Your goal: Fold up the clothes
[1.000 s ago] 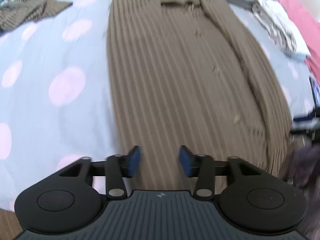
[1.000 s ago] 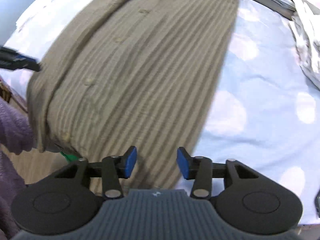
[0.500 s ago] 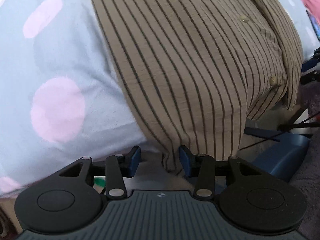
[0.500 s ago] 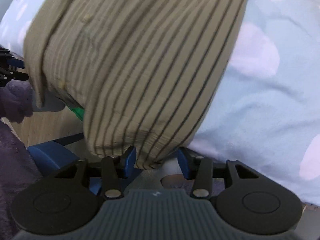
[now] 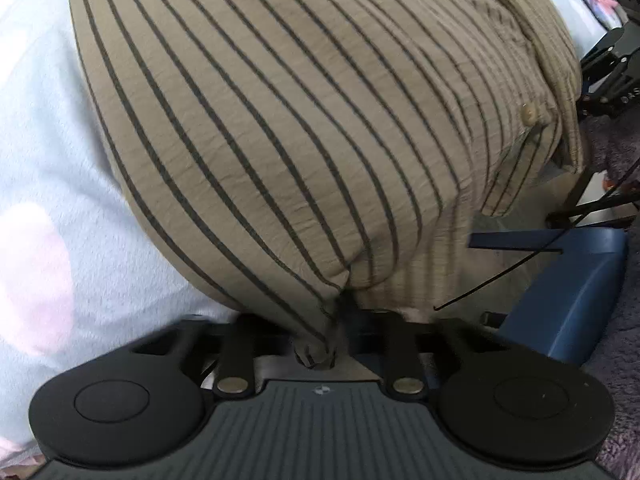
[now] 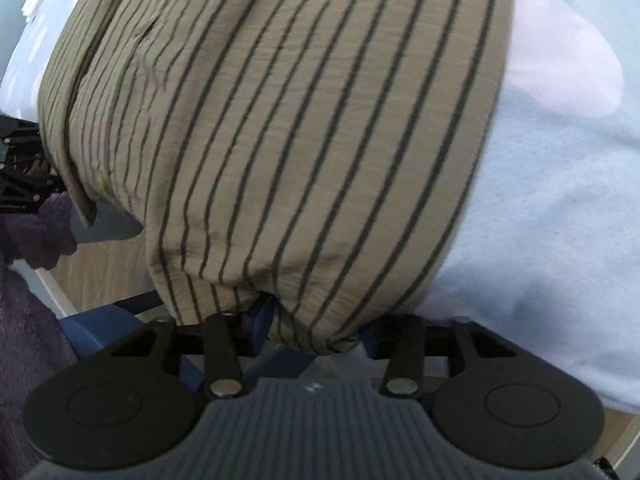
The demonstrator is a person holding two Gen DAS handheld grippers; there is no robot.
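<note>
- Tan striped button-up shirt (image 5: 280, 120) lies on a pale-blue, pink-dotted bed sheet (image 5: 44, 168), hem hanging over the near bed edge.
- Left wrist view: left hand-held gripper (image 5: 326, 334) is closed, pinching the hem's left corner; the shirt's long axis runs straight away from the fingers; the button placket (image 5: 528, 112) lies to the right.
- Right wrist view: right hand-held gripper (image 6: 316, 334) has its fingers apart, the right hem corner bunched between them, not yet clamped.
- Judgement: the right side must close before the hem is lifted.
</note>
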